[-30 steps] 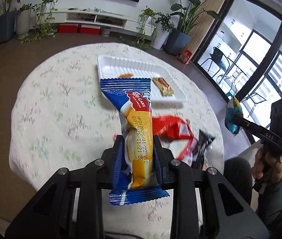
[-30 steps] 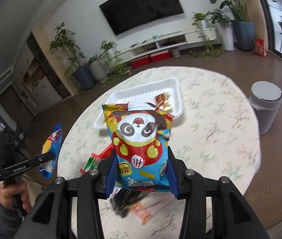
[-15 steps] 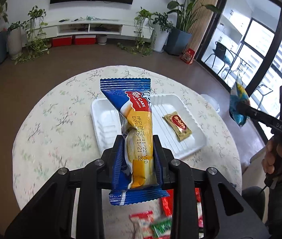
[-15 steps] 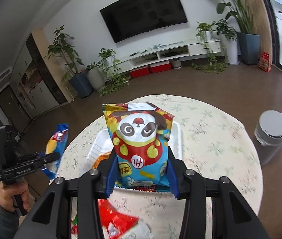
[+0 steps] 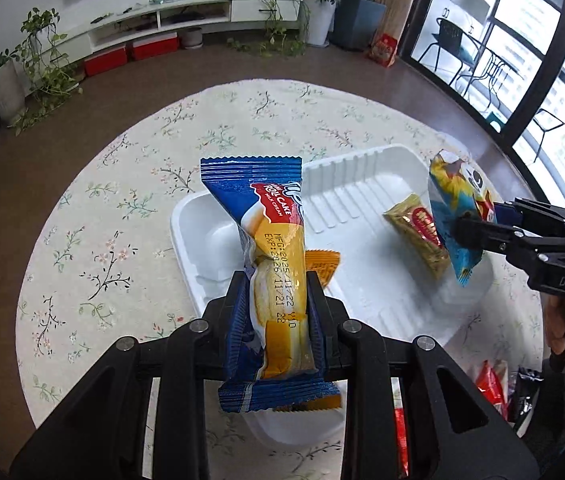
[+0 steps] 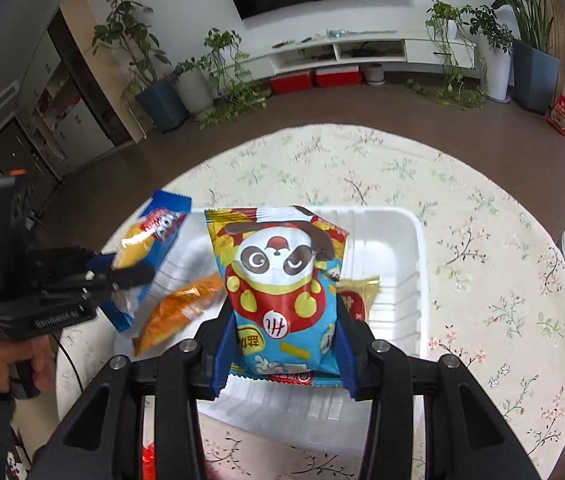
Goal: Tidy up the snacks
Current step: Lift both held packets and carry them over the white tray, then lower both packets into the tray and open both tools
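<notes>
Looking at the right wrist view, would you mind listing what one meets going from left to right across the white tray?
Roll cake packet held in the left gripper → orange packet lying in the tray → panda snack bag held in the right gripper → gold and red packet.

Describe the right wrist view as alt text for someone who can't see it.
Right tongs grip a panda snack bag above a white tray on a floral-clothed round table. At left, the left tongs hold a blue roll cake packet.
</notes>
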The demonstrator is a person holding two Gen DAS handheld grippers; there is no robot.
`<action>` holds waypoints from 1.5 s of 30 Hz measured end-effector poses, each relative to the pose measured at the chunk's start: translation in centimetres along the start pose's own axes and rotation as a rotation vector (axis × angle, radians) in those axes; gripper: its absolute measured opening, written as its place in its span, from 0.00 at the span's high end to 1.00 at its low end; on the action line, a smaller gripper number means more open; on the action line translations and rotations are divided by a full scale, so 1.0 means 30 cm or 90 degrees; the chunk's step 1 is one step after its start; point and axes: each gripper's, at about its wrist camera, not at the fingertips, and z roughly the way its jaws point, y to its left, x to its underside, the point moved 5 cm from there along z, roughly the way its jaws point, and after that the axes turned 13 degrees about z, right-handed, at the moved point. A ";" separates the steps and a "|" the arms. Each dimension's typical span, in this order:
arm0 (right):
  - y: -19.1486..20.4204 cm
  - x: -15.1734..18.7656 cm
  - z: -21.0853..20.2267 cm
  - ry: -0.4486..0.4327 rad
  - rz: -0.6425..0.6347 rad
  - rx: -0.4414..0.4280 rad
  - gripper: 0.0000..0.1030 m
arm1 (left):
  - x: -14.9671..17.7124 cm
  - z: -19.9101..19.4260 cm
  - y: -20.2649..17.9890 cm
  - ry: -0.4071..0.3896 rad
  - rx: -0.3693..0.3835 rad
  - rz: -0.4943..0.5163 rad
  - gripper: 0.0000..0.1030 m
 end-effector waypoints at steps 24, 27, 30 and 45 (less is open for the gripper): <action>0.017 0.083 0.155 0.031 -0.071 0.064 0.52 | 0.069 0.169 -0.059 0.091 -0.016 0.059 0.74; 0.024 0.087 0.157 0.025 -0.083 0.073 0.51 | 0.067 0.168 -0.059 0.084 -0.018 0.051 0.74; 0.027 0.087 0.160 0.023 -0.091 0.081 0.45 | 0.067 0.169 -0.049 0.082 -0.020 0.038 0.74; 0.028 0.080 0.142 0.003 -0.118 0.097 0.32 | 0.066 0.084 -0.056 0.036 -0.032 0.020 0.43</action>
